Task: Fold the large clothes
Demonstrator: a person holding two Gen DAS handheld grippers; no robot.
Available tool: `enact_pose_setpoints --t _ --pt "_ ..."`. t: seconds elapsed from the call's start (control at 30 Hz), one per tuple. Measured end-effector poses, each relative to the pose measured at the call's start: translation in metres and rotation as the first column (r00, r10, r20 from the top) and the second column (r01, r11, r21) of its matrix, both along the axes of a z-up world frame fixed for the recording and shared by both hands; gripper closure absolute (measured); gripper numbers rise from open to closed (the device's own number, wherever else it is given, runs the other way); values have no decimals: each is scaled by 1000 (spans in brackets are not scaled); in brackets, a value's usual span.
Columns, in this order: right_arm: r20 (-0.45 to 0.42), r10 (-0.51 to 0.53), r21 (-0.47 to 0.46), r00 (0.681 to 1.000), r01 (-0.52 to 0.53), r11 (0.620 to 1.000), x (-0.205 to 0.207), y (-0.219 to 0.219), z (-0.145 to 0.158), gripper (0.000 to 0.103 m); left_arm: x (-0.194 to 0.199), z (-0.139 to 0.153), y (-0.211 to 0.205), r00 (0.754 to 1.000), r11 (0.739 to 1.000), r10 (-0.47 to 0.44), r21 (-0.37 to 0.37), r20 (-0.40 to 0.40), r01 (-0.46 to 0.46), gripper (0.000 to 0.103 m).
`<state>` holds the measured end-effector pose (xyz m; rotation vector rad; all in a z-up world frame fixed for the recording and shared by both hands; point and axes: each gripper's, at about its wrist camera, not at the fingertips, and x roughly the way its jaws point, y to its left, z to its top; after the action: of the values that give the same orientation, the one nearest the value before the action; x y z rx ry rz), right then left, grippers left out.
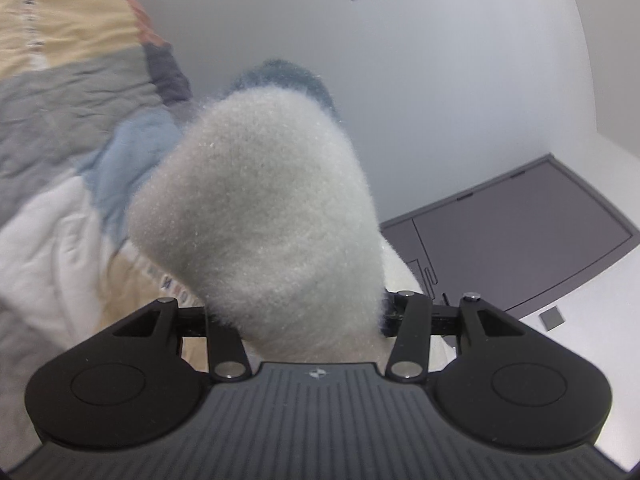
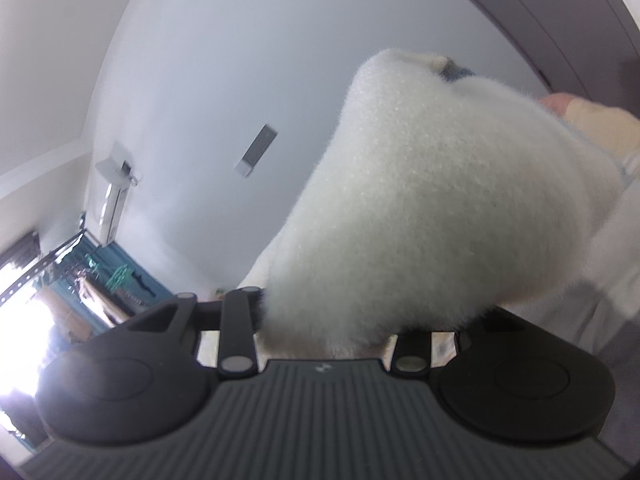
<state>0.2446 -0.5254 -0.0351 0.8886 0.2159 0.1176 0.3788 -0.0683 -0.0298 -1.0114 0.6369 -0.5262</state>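
While both views tilt toward the ceiling (image 1: 400, 60), a fluffy white garment (image 1: 264, 220) fills each gripper's part-closed jaws, bunched between left gripper (image 1: 296, 320) and right gripper (image 2: 332, 328), fingertips buried.

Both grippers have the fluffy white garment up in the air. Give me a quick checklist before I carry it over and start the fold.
1. Left gripper holding the fluffy white garment: ok, fabric bunches up out of it.
2. Right gripper holding the garment: ok, fabric fills the gap.
3. Fingers visible for checking grip depth: cannot tell, fabric hides them in both views.
4. Garment spread flat between the two grippers: cannot tell, each camera sees only a bunched lump.
5. Landing area on the patchwork bedding: cannot tell, only a blurred part shows.
6. Person's hand beyond the fabric in the right view: not ok, close to it.
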Motion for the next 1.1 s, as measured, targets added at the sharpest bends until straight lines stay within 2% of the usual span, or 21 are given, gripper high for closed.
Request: enact_pose_setpoints --t 0.17,0.3,0.43,0.57,0.67,0.8,0.9,0.97,1.03,1.1 --pt "-8 10 15 1000 -10 1000 25 -31 -42 59 33 -25 -36 996 996 -50 81 71 44 50" --pt "-42 23 59 999 -21 998 42 -45 -85 59 56 -67 -46 997 992 -68 106 33 64 50" --pt "-105 20 86 994 -11 996 54 -51 -130 59 71 -108 -59 996 979 -90 186 6 87 50" --pt "-153 20 119 988 -1 993 54 -51 -172 59 75 -153 -60 993 974 -108 194 -47 115 50" --pt "-131 22 161 991 -1 987 42 -53 -196 59 71 -178 -56 993 976 -113 183 -42 118 50" --pt "-101 31 195 994 -11 981 32 -55 -212 53 65 -197 -49 993 979 -117 162 -34 121 48" --pt "-105 33 235 994 -7 972 31 -57 -216 48 61 -196 -46 992 982 -120 143 -48 125 46" --pt "-122 25 236 992 5 972 29 -55 -215 46 62 -192 -44 989 981 -128 137 -70 137 41" --pt "-152 14 231 988 22 973 27 -54 -209 44 53 -184 -42 983 977 -158 132 -92 169 29" --pt "-176 -23 221 984 62 973 14 -51 -200 43 43 -177 -39 978 969 -179 154 -102 194 24"
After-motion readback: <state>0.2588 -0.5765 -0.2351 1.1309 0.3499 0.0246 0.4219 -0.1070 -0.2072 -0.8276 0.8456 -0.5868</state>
